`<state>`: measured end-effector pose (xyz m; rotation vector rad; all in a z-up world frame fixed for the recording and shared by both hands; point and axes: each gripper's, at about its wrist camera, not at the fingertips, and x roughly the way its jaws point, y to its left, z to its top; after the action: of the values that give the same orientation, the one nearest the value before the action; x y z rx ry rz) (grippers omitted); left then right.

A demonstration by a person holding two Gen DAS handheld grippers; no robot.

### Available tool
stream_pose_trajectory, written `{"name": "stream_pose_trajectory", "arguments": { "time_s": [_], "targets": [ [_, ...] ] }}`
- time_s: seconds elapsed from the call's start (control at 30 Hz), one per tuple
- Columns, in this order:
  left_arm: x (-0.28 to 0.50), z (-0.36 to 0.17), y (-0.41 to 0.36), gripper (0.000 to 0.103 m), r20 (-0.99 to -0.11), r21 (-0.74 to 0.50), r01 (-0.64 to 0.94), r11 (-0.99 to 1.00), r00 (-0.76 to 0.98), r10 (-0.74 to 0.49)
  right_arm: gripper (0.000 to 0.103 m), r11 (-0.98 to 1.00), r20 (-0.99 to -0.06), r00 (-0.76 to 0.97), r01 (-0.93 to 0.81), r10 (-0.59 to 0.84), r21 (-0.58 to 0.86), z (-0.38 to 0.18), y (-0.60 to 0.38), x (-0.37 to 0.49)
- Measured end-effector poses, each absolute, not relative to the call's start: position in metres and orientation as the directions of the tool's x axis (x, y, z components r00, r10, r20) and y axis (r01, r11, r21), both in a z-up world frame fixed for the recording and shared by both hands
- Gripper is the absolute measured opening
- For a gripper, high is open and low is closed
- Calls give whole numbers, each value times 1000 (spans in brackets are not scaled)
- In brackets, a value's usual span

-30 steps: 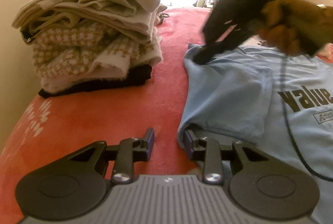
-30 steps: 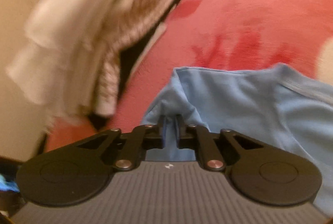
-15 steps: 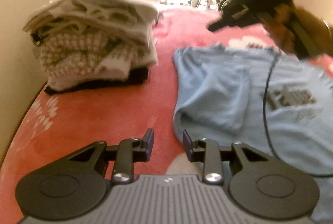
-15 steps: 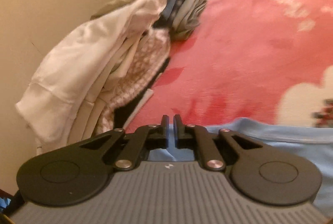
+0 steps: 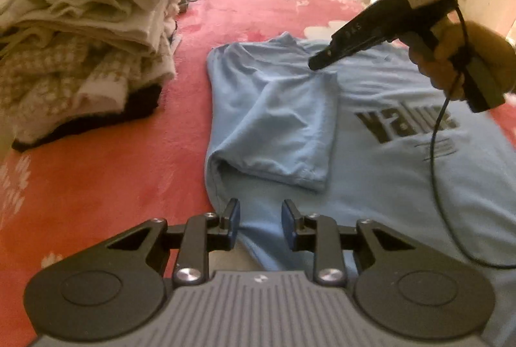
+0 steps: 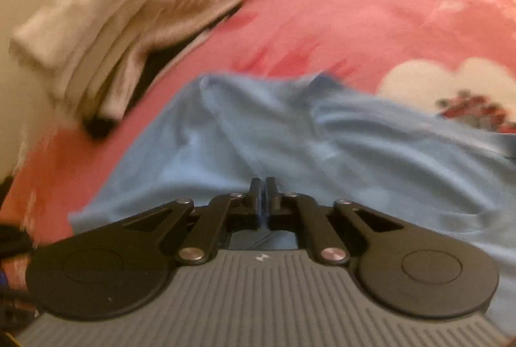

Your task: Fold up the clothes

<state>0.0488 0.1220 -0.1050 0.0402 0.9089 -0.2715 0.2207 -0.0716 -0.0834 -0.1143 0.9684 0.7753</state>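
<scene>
Left gripper (image 5: 259,213) parted, empty, above blue T-shirt (image 5: 371,173) hem. Right gripper (image 6: 263,195) clenched, empty, over shirt. Sleeve (image 5: 283,121) folded inward. Clothes pile (image 5: 87,50) on red blanket (image 5: 113,179).

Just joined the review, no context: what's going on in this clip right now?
A person is folding a light blue T-shirt laid flat on a red blanket, one handheld gripper per hand. One sleeve is already folded in over the body. The left gripper hovers at the shirt's near edge, jaws apart, gripping nothing. The right gripper is above the collar area, jaws shut and empty. A stack of folded clothes sits to the left.
</scene>
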Motion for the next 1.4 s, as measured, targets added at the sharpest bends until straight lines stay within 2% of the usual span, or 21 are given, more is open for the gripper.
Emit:
{"name": "stream_pose_trajectory", "arguments": {
  "time_s": [0.13,0.23,0.33,0.47,0.57,0.77,0.87,0.97,1.03,1.13,1.23,1.4],
  "targets": [
    [52,-84,134,30,-734,-112,240,964,634,-243,6,624,-739,273,-742,616,246,-64,-55,190],
    [76,-83,139,30,-717,-90,193,977,668,-198,6,511,-733,210,-833,647,213,-68,-32,156],
    [97,-97,145,29,-747,-46,141,989,653,-128,6,432,-772,160,-887,615,161,-83,-19,132],
    [99,-109,158,29,-765,-34,104,994,637,-93,6,344,-826,131,-936,548,79,-89,-15,108],
    [95,-107,169,29,-744,-56,78,995,661,-94,6,362,-792,121,-923,599,133,-71,-11,112],
    [88,-110,165,32,-748,-65,142,988,648,-142,7,348,-847,0,-912,531,218,-94,2,112],
    [80,-110,164,33,-745,-63,170,984,648,-159,7,351,-832,-59,-889,552,296,-79,-3,117],
    [74,-107,164,38,-729,-85,191,978,657,-192,8,387,-790,-15,-866,613,317,-67,-7,124],
    [74,-108,159,40,-729,-78,218,973,653,-205,9,408,-802,3,-862,598,301,-76,-3,126],
    [77,-117,150,39,-764,-31,213,977,625,-161,9,415,-829,-39,-852,558,319,-95,0,125],
    [82,-124,161,38,-780,-90,143,986,605,-159,11,418,-811,-130,-804,571,423,-93,-14,130],
    [73,-120,172,37,-791,-72,136,988,596,-139,13,475,-784,-212,-693,584,542,-99,-50,146]
  ]
}}
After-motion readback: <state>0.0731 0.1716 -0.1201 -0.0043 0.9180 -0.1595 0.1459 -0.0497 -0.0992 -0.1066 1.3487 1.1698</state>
